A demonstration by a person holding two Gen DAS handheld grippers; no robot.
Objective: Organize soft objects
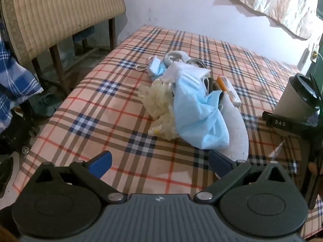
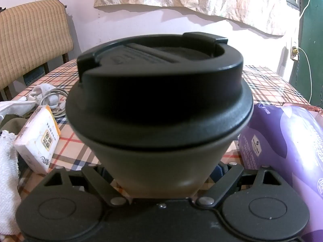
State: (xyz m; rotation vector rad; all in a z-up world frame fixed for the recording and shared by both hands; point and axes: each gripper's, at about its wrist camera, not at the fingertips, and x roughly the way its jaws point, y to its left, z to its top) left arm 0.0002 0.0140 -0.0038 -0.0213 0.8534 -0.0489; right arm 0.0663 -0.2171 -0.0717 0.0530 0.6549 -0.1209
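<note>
A heap of soft things lies mid-table in the left wrist view: light blue face masks, cream plastic gloves, a white towel and a small tissue pack. My left gripper is open and empty, just in front of the heap. My right gripper is shut on a grey cup with a black lid, which fills its view and hides the fingertips. The cup also shows in the left wrist view at the right edge.
The table has a plaid cloth. A woven chair stands at the far left. A purple tissue package lies right of the cup; the tissue pack, towel and a coiled cable lie left of it.
</note>
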